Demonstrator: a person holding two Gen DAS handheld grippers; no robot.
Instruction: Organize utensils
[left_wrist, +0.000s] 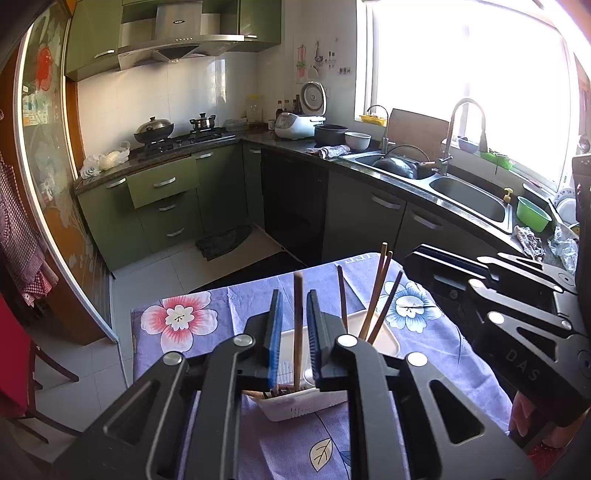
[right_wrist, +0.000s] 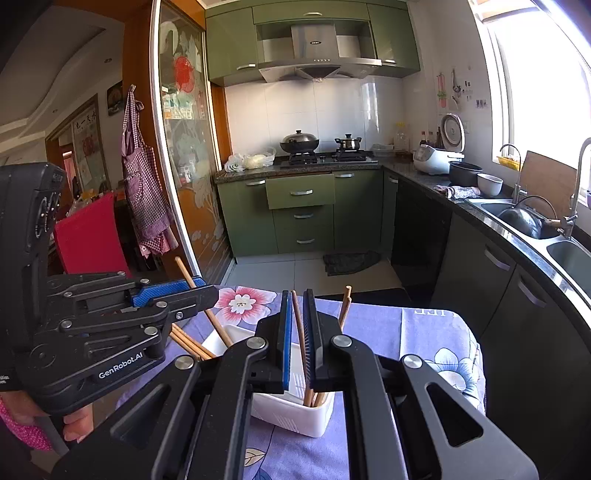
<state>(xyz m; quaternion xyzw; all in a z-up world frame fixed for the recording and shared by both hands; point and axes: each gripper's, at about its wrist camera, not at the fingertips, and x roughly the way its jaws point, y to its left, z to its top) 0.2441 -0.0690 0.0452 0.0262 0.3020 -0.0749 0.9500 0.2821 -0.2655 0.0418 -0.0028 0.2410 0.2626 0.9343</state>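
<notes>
A white plastic utensil holder (left_wrist: 306, 404) stands on the floral tablecloth, also in the right wrist view (right_wrist: 295, 410). Several wooden chopsticks (left_wrist: 378, 295) stand in it. My left gripper (left_wrist: 294, 314) has a light wooden chopstick (left_wrist: 297, 325) upright between its blue pads, with small gaps on both sides, its lower end in the holder. My right gripper (right_wrist: 297, 317) likewise has a thin chopstick (right_wrist: 300, 332) between its jaws, its lower end in the holder. Each gripper shows in the other's view: the right gripper's body (left_wrist: 517, 306), the left gripper's body (right_wrist: 110, 317).
The small table with purple floral cloth (left_wrist: 184, 317) stands in a kitchen. Green cabinets (left_wrist: 166, 192), a stove with pots (left_wrist: 155, 129), and a sink counter (left_wrist: 469, 195) lie beyond. A red chair (right_wrist: 88, 240) is at left.
</notes>
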